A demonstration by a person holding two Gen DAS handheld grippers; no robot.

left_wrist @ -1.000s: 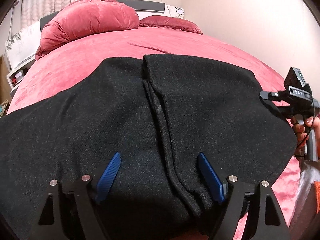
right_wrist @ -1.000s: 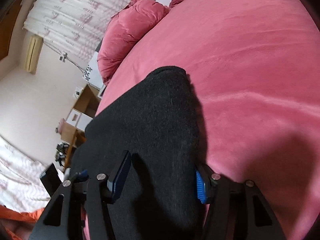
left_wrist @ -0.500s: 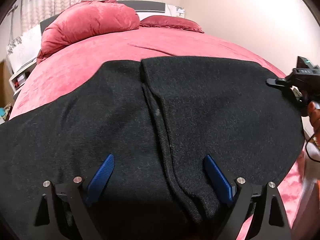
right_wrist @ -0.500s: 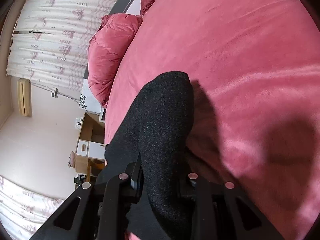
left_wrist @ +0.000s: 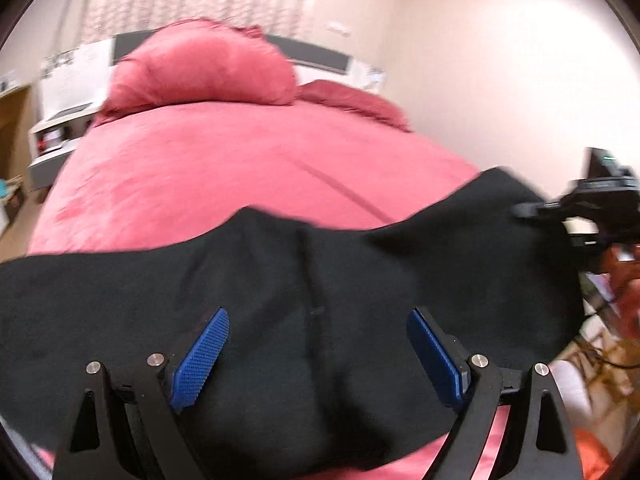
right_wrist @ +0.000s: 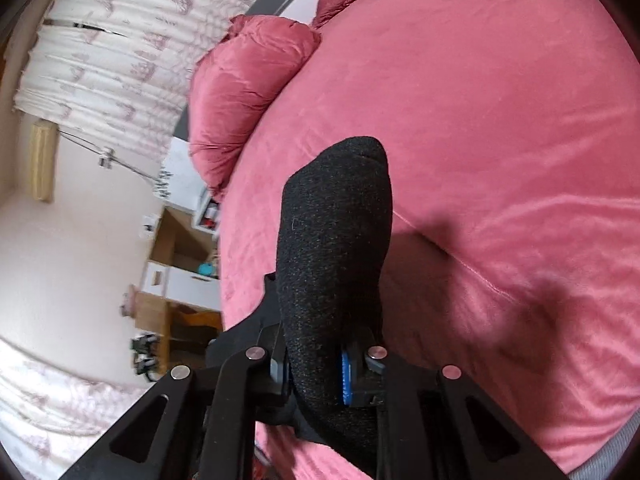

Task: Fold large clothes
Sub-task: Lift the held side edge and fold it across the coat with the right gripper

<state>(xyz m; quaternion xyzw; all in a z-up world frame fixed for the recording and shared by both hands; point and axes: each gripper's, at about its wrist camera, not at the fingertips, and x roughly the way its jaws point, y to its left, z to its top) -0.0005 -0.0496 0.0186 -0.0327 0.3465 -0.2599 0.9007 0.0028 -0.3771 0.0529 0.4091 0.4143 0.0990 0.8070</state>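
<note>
Black garment [left_wrist: 320, 288] spread across the near end of the pink bed [left_wrist: 224, 168], filling the lower half of the left wrist view from 9 to 3 o'clock, centre seam running toward 6 o'clock. Right gripper [right_wrist: 316, 372] closing, blue pads already pressing a thick bunched fold of the garment [right_wrist: 332, 248] that sticks up toward 12 o'clock. Left gripper [left_wrist: 316, 348] spread wide, nothing between its fingers [left_wrist: 200, 356], cloth merely lying below them.

Likely trouble from here:
- One-sided lift: only one edge grasped, so the far side probably drags and the fold goes crooked or twists at the seam.
- Slip from the right gripper: hold taken on a rounded, bulky roll rather than a flat edge, so heavy knit may creep out under its own weight.
- Layers parting: front panels overlapping at the seam could slide apart when raised.
- Drag on the plush bedcover, pulling the spread part out of shape.
- Blur in the left view hiding the exact hem line near 6 o'clock.
</note>
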